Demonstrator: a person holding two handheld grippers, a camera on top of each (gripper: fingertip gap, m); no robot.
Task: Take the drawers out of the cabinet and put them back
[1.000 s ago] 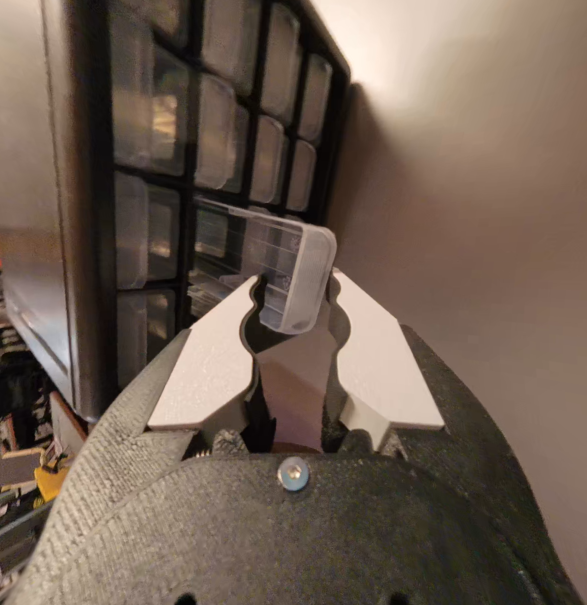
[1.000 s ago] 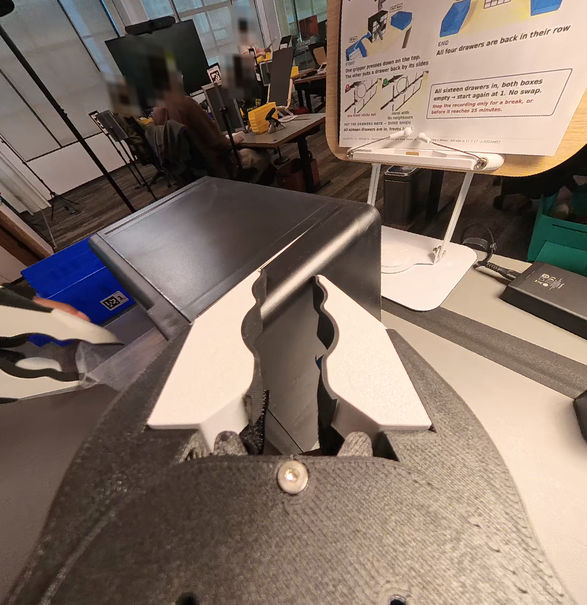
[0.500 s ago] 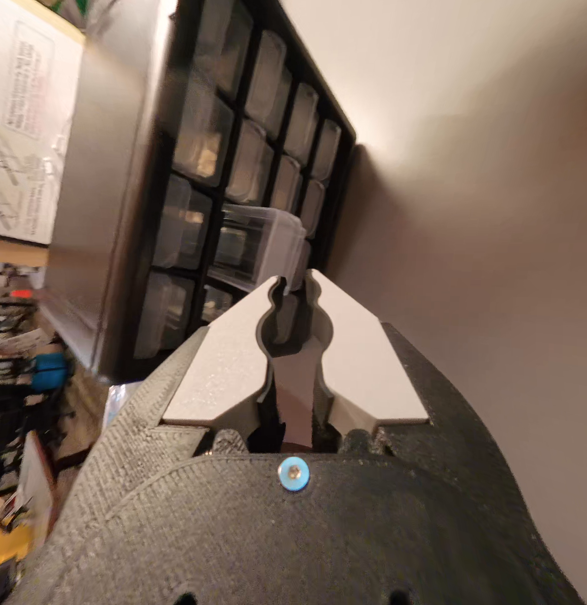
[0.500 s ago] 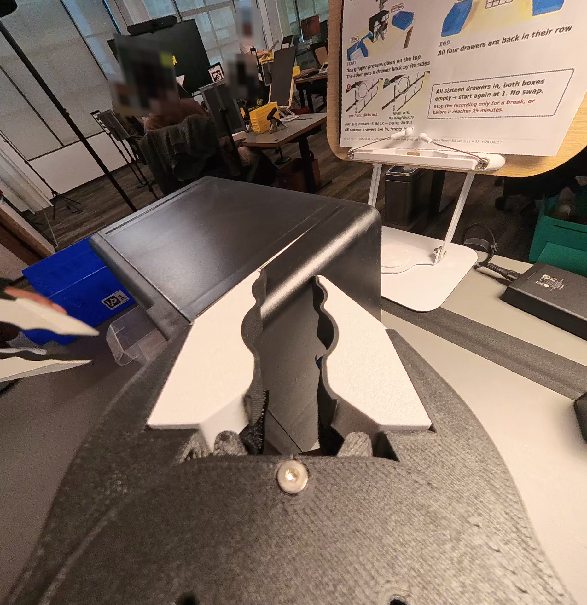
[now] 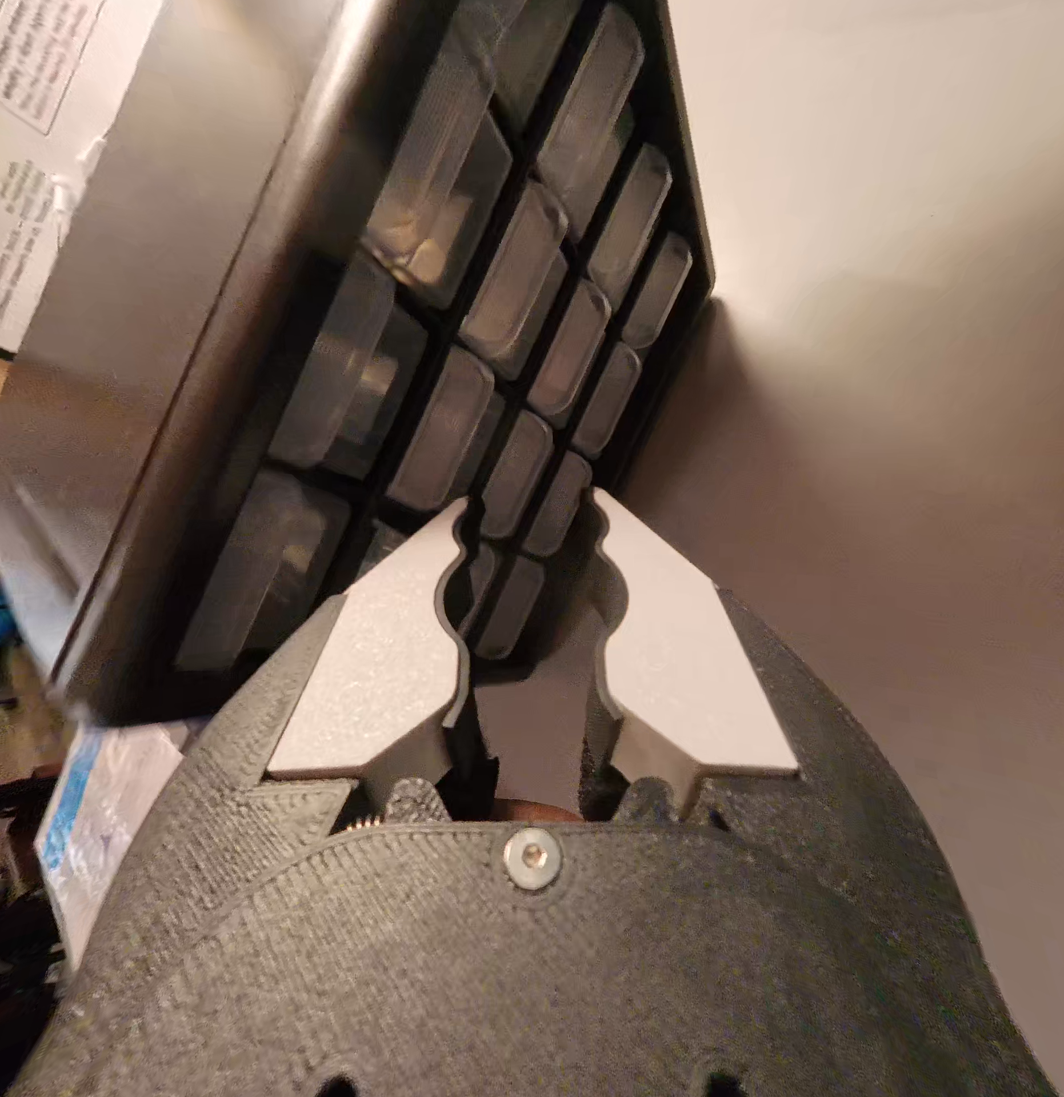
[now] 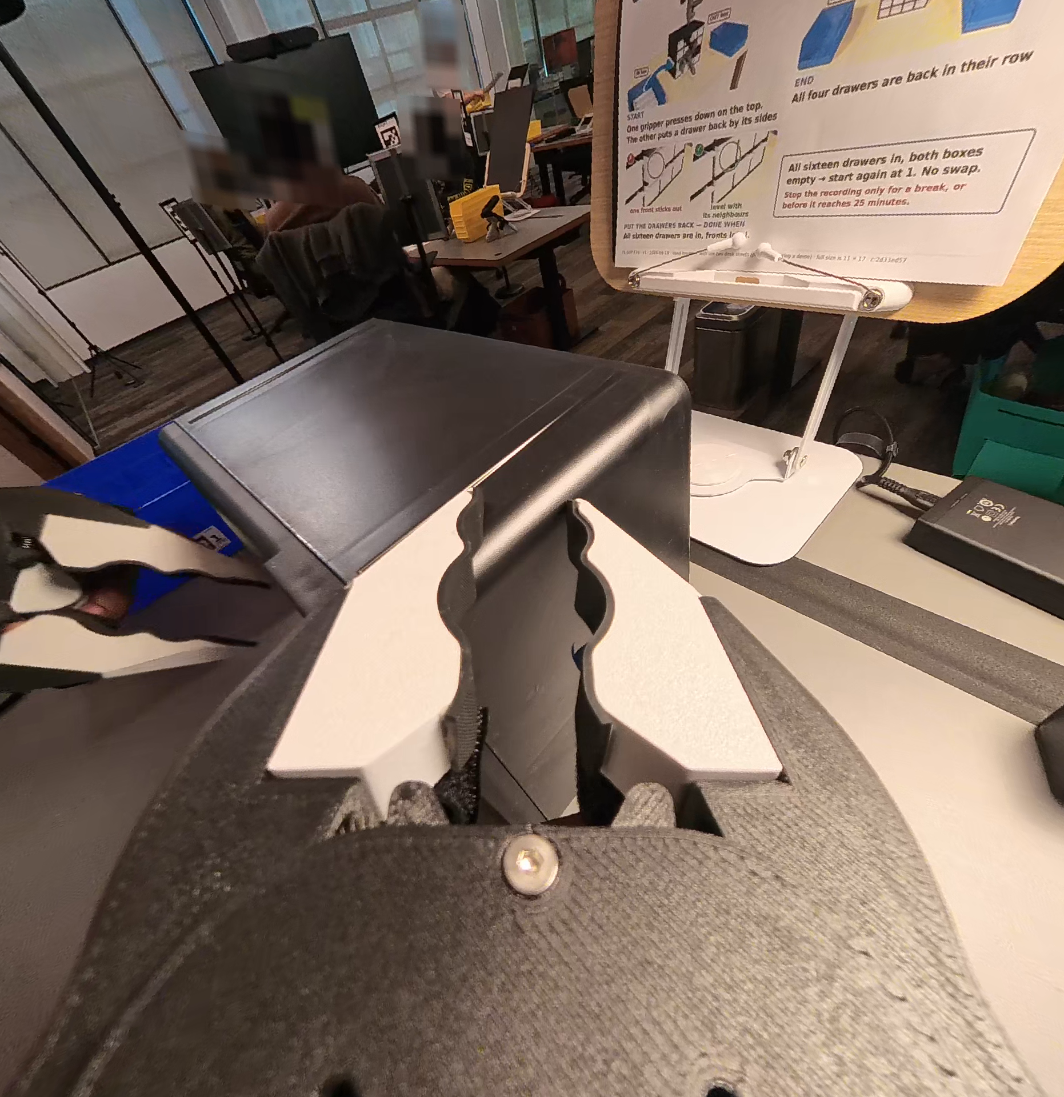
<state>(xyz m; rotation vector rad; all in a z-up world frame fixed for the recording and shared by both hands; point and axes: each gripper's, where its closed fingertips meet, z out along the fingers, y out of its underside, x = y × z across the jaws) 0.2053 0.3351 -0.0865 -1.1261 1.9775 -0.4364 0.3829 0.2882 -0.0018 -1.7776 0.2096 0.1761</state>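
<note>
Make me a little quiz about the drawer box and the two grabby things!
1. True or false: the left hand-held gripper holds a drawer.
2. What colour is the cabinet?
3. The right hand-held gripper is at the cabinet's: A) top corner B) drawer fronts C) underside

Key: 1 false, its fingers are apart with nothing between them. 2 black. 3 A.

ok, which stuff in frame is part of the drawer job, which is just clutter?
Job: black cabinet; clear drawers; left gripper; right gripper; blue bin.
Clutter: instruction sheet stand; black box; green bin.
</note>
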